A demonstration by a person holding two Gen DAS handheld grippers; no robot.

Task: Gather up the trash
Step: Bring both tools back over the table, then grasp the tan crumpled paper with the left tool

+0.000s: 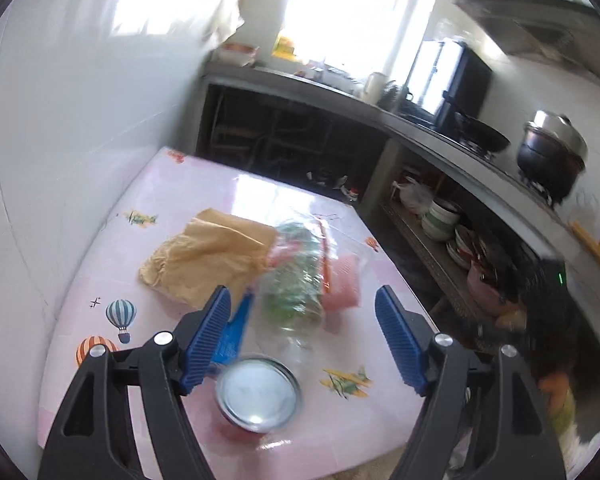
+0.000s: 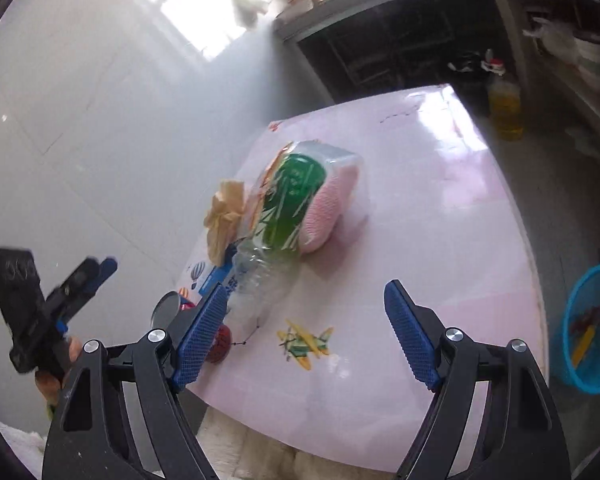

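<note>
A pile of trash lies on the pink table (image 1: 260,196) (image 2: 440,220): a crumpled brown paper bag (image 1: 208,256) (image 2: 224,216), a clear plastic bottle (image 1: 292,296) (image 2: 284,216) with a green label on its side, a pink foam net (image 1: 342,284) (image 2: 326,208) under clear plastic, and a blue wrapper (image 1: 234,332) (image 2: 216,276). Near the front edge stands a red can (image 1: 258,394) (image 2: 220,346) with a silver lid. My left gripper (image 1: 303,292) (image 2: 100,264) hangs open above the can and the bottle's neck. My right gripper (image 2: 306,285) is open over the table's front, holding nothing.
A blue mesh basket (image 2: 588,328) with some scraps in it stands on the floor right of the table. A yellow oil bottle (image 2: 504,108) sits beyond the far corner. A counter with a pot (image 1: 552,152) and shelves of bowls (image 1: 440,220) runs along the right. A white wall borders the left.
</note>
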